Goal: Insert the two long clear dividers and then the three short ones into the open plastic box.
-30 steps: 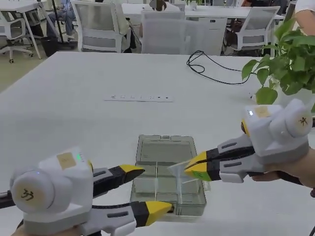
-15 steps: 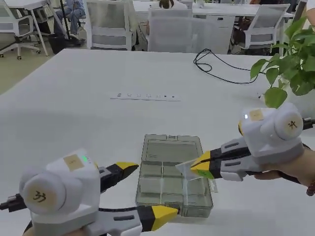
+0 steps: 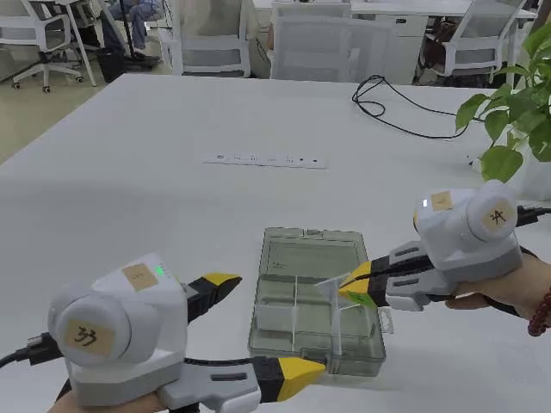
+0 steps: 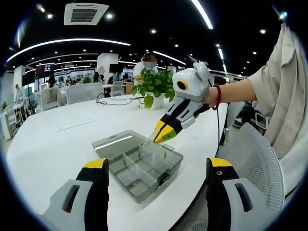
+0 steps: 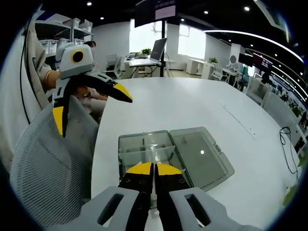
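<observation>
I get soft, even overhead light in the head view: the white table (image 3: pixel 172 215) reads bright without blowing out, and the shadow under the box (image 3: pixel 353 363) is faint. In the left gripper view the ceiling is dark, and its light strips (image 4: pixel 202 14) flare hard. Windows (image 5: pixel 190 45) glare in the right gripper view. Both gripper views bend lines strongly near their edges and soften whatever sits nearest the lens. The clear divider (image 3: pixel 334 310) barely shows; its edges catch light.
</observation>
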